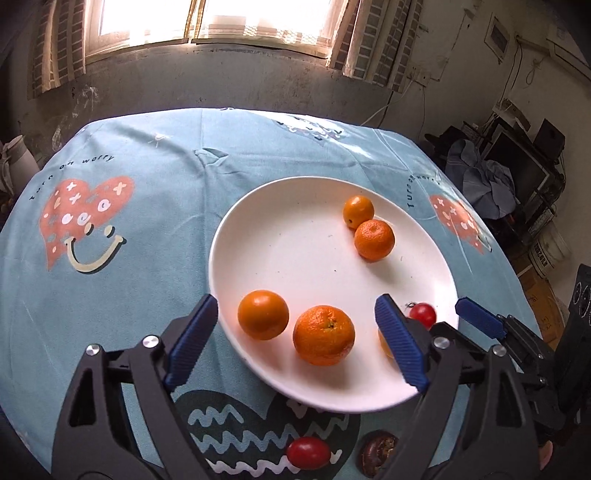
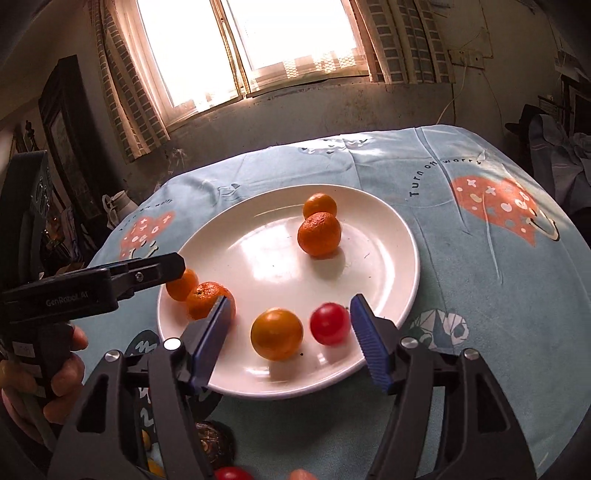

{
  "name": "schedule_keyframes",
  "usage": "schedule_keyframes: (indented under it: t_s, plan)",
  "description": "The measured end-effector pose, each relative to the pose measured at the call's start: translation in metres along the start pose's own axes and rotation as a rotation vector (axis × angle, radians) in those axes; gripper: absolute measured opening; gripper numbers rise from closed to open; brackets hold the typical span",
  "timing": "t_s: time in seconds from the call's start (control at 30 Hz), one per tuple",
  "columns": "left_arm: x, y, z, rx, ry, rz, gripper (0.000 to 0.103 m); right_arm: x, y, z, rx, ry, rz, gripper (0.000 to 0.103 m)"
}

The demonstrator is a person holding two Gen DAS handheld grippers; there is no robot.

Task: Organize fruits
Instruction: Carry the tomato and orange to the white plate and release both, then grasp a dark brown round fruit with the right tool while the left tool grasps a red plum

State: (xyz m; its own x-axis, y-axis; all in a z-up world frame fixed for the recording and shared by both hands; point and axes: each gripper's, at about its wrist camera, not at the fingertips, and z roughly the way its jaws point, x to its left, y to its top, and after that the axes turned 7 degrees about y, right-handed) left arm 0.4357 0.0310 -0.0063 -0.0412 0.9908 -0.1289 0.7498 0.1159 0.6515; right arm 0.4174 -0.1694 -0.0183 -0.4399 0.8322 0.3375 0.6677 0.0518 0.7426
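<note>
Nearest me, off the plate, a red tomato (image 1: 308, 452) lay on the cloth (image 1: 147, 258) with a dark brown, wrinkled fruit (image 1: 377, 452) just beside it, both below my left claw (image 1: 295, 339).

That left claw stood wide, its blue pads (image 1: 192, 341) touching nothing. Between them, on the near part of the white plate (image 1: 295, 236), sat two oranges: a smooth one (image 1: 263, 314) and, just beside it, a dimpled one (image 1: 324, 335). The left pad hung over the cloth at the plate's rim; the other pad hung over the plate.

My right claw (image 2: 288, 339) was open too, and gripped nothing. A yellowish orange (image 2: 277, 334) and a second red tomato (image 2: 329, 324) rested on the plate between its pads (image 2: 369, 343); the tomato lay close to the right-hand pad, and I could not tell whether it touched. In the left view that tomato (image 1: 423, 314) showed just past my pad, with the right claw's pad (image 1: 480, 319) beyond it.

From the right view, my left hand (image 2: 61, 373) wrapped the black handle of the left claw at the frame's edge.

Farther across the plate, two more oranges (image 1: 373, 239) sat touching, the smaller one (image 1: 358, 211) behind. Beyond the plate the blue cloth showed pink hearts (image 1: 86, 218), then a grey wall and a bright window (image 1: 207, 22).
</note>
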Motion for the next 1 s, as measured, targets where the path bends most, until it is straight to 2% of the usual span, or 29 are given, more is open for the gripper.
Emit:
schedule_keyframes:
  t_s: [0.1,0.17,0.27,0.4,0.53,0.7,0.83,0.93,1.0]
  plan:
    - [0.001,-0.011,-0.031,-0.021,-0.002,0.031,0.089,0.015,-0.003,-0.027,-0.030,0.003,-0.045,0.070]
    - [0.006,-0.027,-0.055,-0.046,0.007,0.047,0.095,0.024,-0.013,-0.043,-0.026,0.017,-0.083,0.075]
    - [0.020,-0.063,-0.084,-0.071,0.012,0.018,0.098,0.034,-0.038,-0.053,0.037,0.108,-0.118,0.077]
    - [0.039,-0.111,-0.099,-0.048,0.012,-0.037,0.097,0.042,-0.076,-0.058,0.159,0.217,-0.135,0.077]
    - [0.056,-0.148,-0.099,-0.028,0.039,-0.069,0.097,0.061,-0.104,-0.073,0.198,0.228,-0.214,0.077]
    - [0.067,-0.158,-0.101,-0.028,0.074,-0.107,0.097,0.078,-0.123,-0.074,0.254,0.249,-0.298,0.077]
    - [0.065,-0.158,-0.105,-0.044,0.083,-0.101,0.097,0.091,-0.136,-0.068,0.302,0.206,-0.379,0.076]
    - [0.065,-0.158,-0.106,-0.050,0.104,-0.097,0.097,0.089,-0.139,-0.064,0.335,0.212,-0.378,0.070]
    - [0.066,-0.157,-0.107,-0.051,0.095,-0.103,0.097,0.087,-0.140,-0.062,0.352,0.211,-0.378,0.061]
